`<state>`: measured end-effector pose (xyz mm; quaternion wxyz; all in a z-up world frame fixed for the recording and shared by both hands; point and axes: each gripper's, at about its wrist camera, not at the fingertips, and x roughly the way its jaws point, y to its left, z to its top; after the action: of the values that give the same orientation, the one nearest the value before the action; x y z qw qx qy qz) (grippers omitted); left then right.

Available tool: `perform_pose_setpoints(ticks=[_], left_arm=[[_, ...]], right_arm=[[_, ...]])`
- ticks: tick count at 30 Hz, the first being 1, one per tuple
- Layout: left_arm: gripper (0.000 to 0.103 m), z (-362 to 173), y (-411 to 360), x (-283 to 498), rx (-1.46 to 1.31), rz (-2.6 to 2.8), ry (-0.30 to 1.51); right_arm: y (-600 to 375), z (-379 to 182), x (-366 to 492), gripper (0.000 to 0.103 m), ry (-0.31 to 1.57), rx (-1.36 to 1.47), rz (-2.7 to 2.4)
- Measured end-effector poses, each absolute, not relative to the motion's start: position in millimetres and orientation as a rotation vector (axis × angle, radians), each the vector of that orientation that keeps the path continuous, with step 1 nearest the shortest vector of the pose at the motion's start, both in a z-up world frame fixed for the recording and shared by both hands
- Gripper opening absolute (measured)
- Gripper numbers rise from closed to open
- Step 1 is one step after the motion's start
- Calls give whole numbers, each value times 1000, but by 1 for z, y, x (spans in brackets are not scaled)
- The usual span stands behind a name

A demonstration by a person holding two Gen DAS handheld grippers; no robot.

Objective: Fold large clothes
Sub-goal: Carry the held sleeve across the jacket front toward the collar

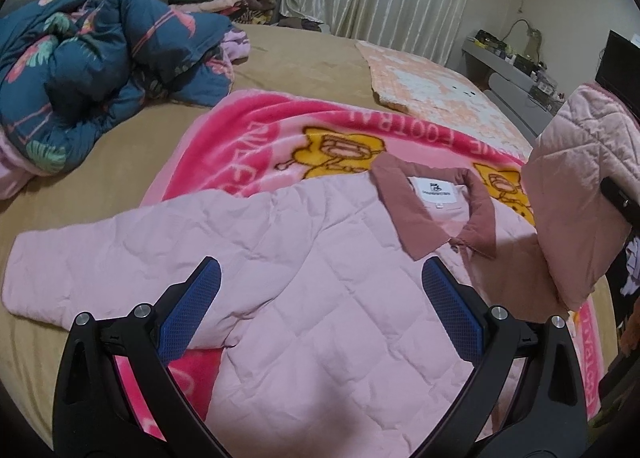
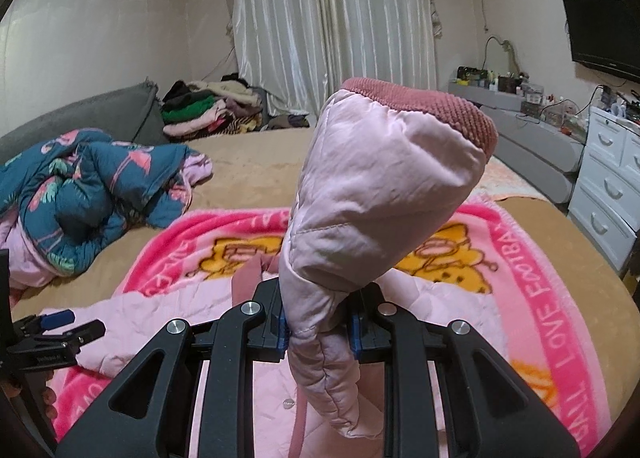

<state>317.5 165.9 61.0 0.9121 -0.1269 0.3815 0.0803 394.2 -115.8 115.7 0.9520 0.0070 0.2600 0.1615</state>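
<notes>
A pink quilted jacket [image 1: 320,298] with a dusty-rose collar [image 1: 436,206] lies face up on a pink cartoon blanket [image 1: 280,130] on the bed. Its left sleeve [image 1: 100,270] lies spread out flat. My left gripper [image 1: 320,290] is open and empty, hovering over the jacket's chest. My right gripper [image 2: 318,322] is shut on the jacket's right sleeve [image 2: 372,186] and holds it raised, its ribbed cuff [image 2: 432,106] on top. The raised sleeve also shows in the left wrist view [image 1: 580,186]. The left gripper also shows at the lower left of the right wrist view [image 2: 60,322].
A rumpled blue floral duvet [image 1: 92,70] lies at the bed's far left. A pile of clothes [image 2: 212,106] sits at the back by the curtain. A peach mat [image 1: 432,78] lies far right on the tan bedsheet [image 1: 132,150]. White drawers [image 2: 608,186] and a grey shelf [image 2: 532,138] stand to the right.
</notes>
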Motion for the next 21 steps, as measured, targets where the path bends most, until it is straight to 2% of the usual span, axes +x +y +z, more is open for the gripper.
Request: perform_pose_setpoints(ticks=[21], left_arm=[[94,16,195,318,-485,82,842]], right_arm=[[-66,32,393,23,655,-38,398]])
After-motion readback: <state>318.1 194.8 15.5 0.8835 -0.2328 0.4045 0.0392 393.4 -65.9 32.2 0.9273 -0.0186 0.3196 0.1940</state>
